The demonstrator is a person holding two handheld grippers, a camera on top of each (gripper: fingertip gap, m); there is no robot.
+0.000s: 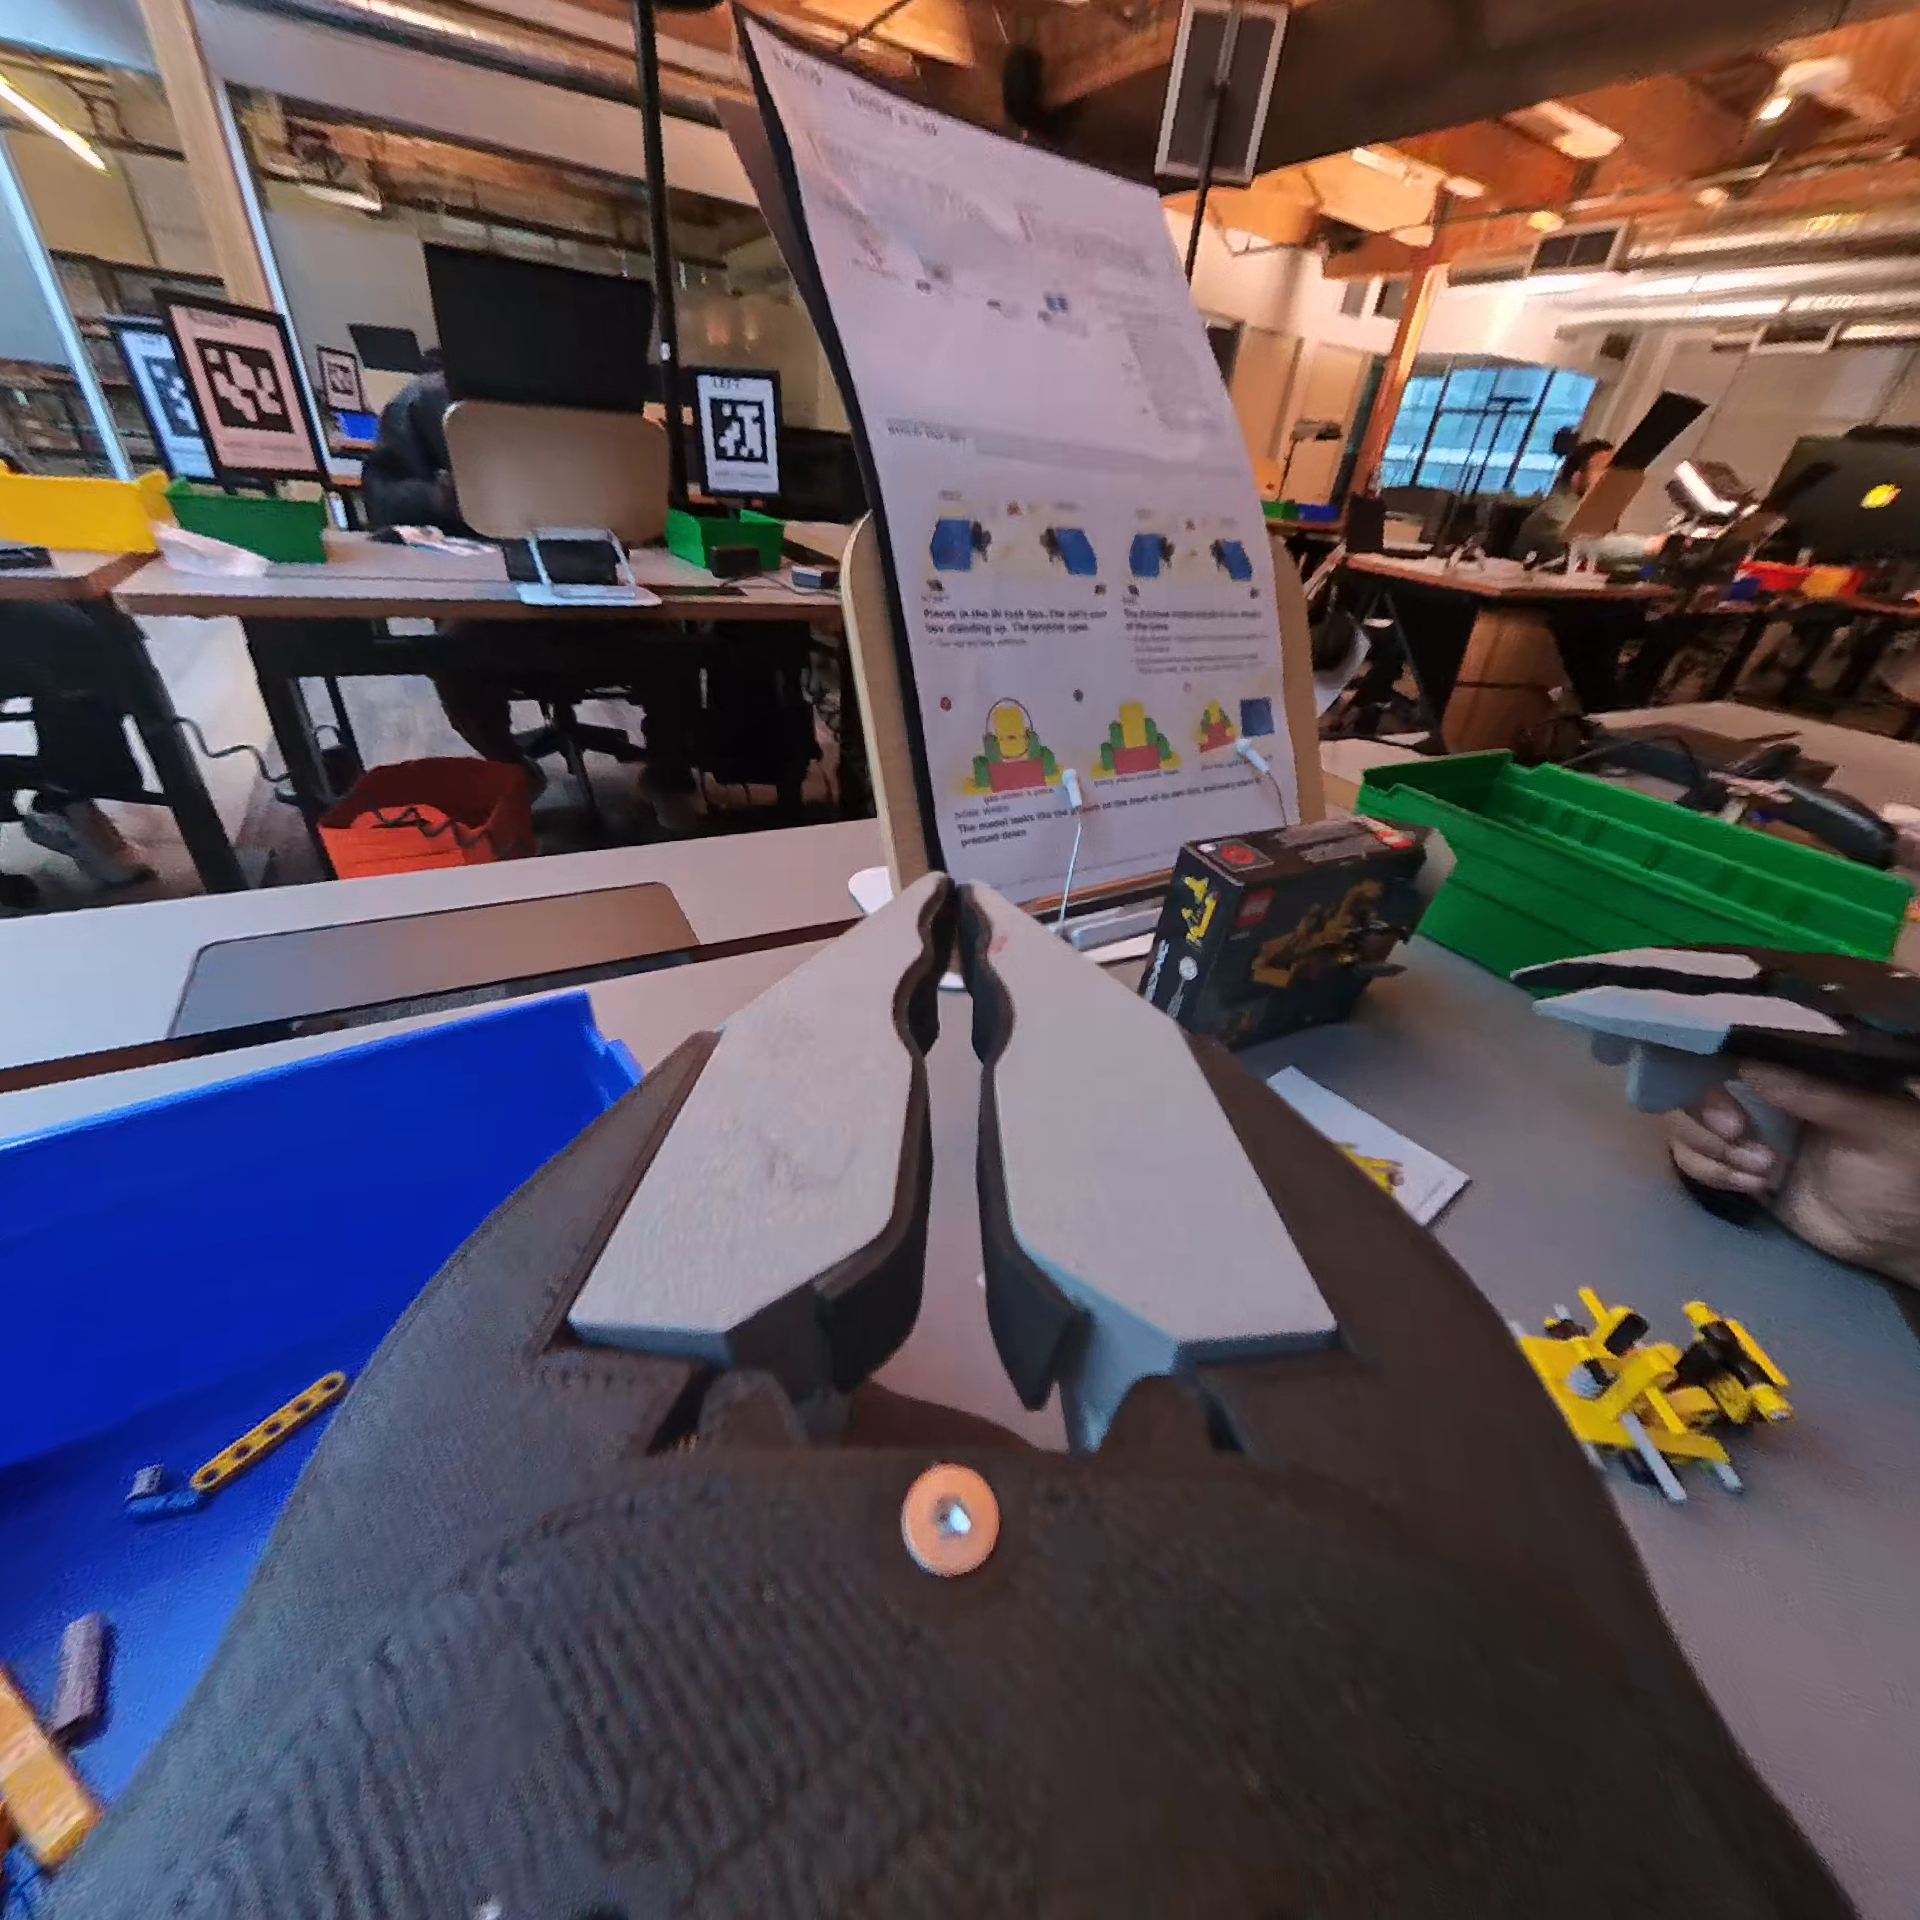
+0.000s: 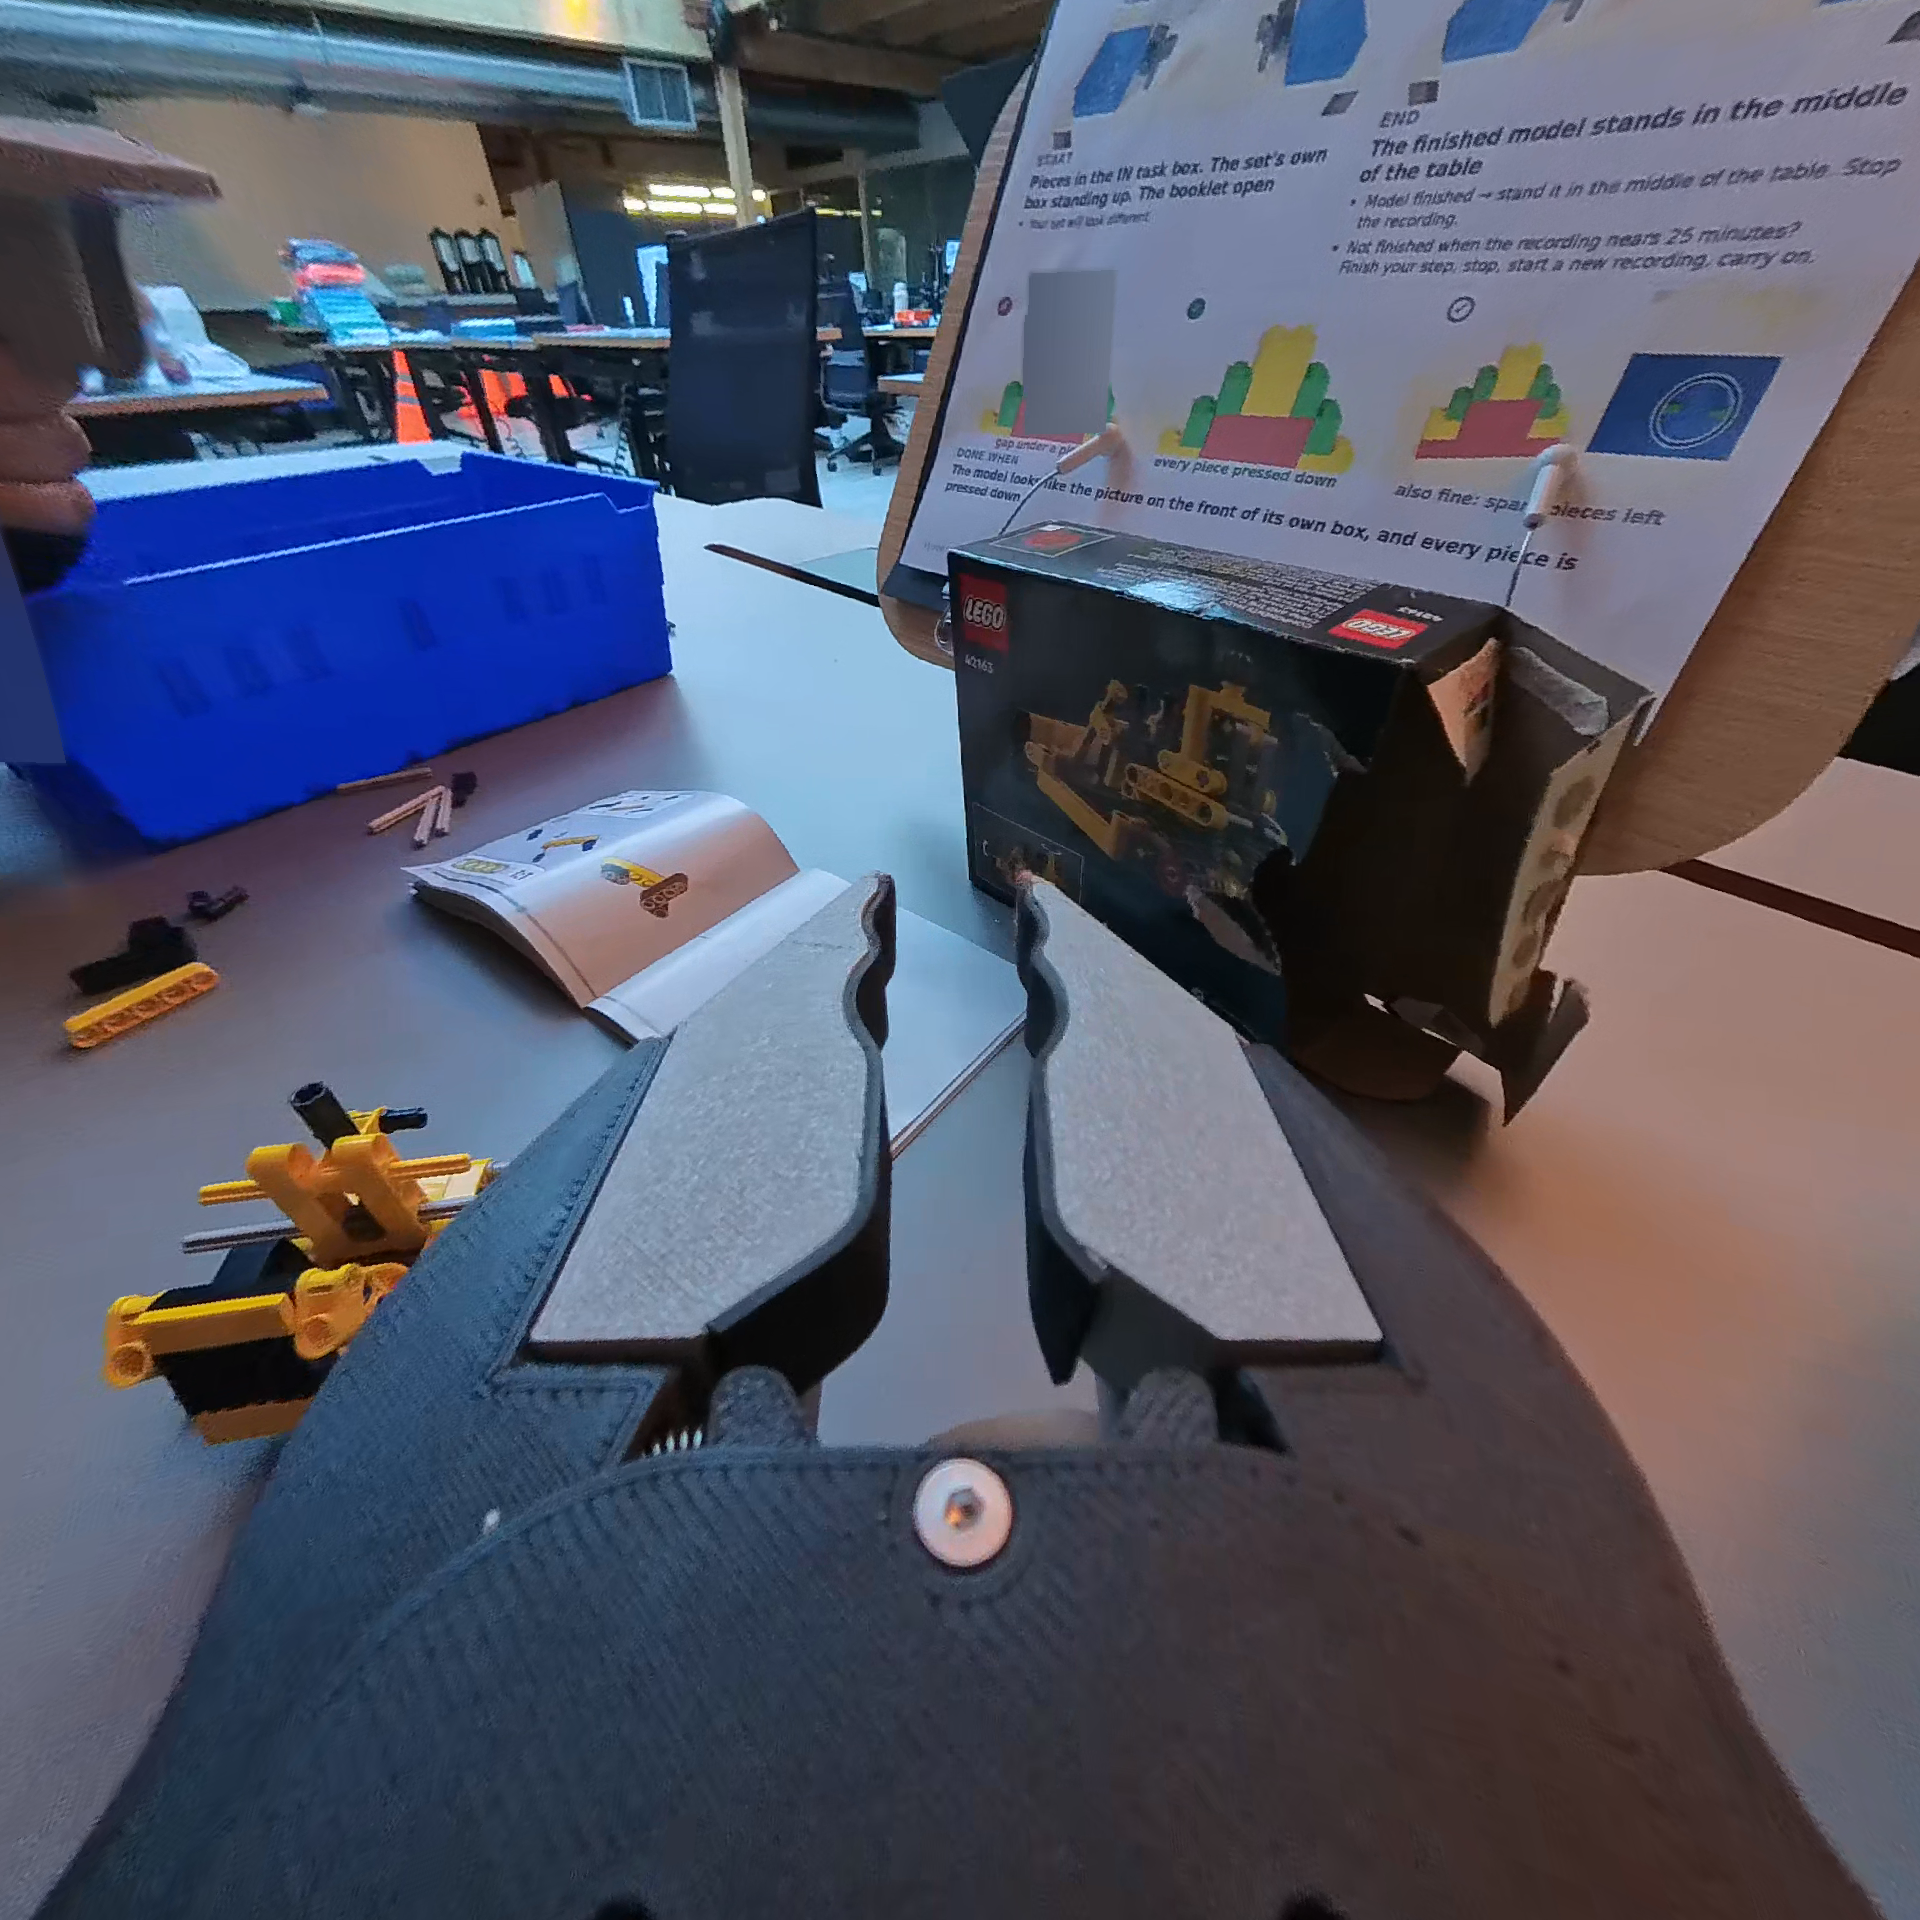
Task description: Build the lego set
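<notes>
A partly built yellow and black lego model lies on the grey table, right of my left gripper and left of my right gripper. My left gripper is shut with nothing seen between its tips, raised over the near edge of the blue bin. My right gripper is open and empty, pointing at the black lego box; it also shows in the left wrist view. An open booklet lies just ahead of it.
The blue bin holds a yellow beam and small dark pieces. Loose on the table are a yellow beam, black pieces and tan axles. A green bin and a sheet on a wooden stand stand behind. My right fingertips sit around 35 centimetres from my left ones.
</notes>
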